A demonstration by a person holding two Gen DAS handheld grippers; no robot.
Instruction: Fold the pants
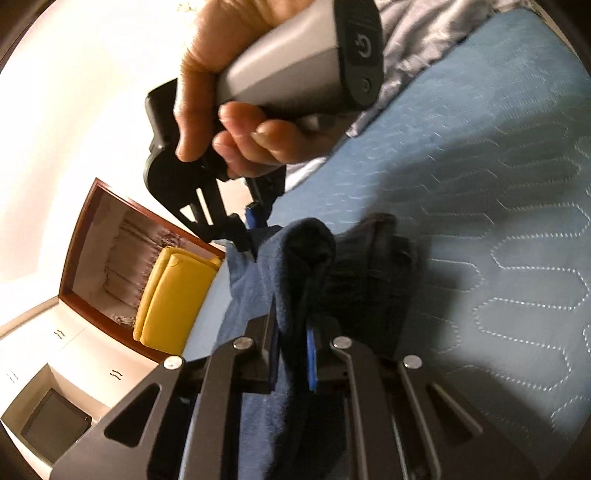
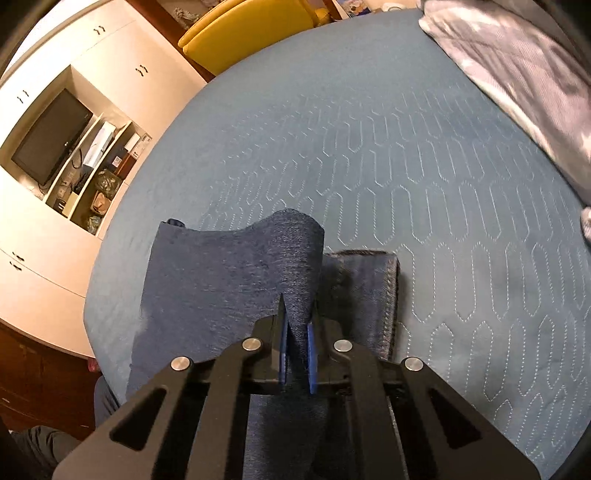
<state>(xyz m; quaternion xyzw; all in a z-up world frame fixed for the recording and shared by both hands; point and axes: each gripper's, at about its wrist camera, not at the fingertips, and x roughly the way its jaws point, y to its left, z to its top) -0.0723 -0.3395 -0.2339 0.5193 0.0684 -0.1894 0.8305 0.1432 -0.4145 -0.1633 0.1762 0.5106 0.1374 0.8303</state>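
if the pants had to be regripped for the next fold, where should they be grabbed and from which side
Probably the raised fold of the pants, pinched across its thickness from the near side, as the right gripper is shut on it now. That hump stands up off the blue bedspread, so fingers can straddle it; the flat part lying on the bed offers no edge to get under.

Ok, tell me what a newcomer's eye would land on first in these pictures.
First, the dark blue pants, a fold of them pinched in the right gripper above the quilted blue bedspread. The left wrist view shows the left gripper clamping the same cloth, with a hand around the other gripper's grey handle above. A yellow chair stands beyond the bed.
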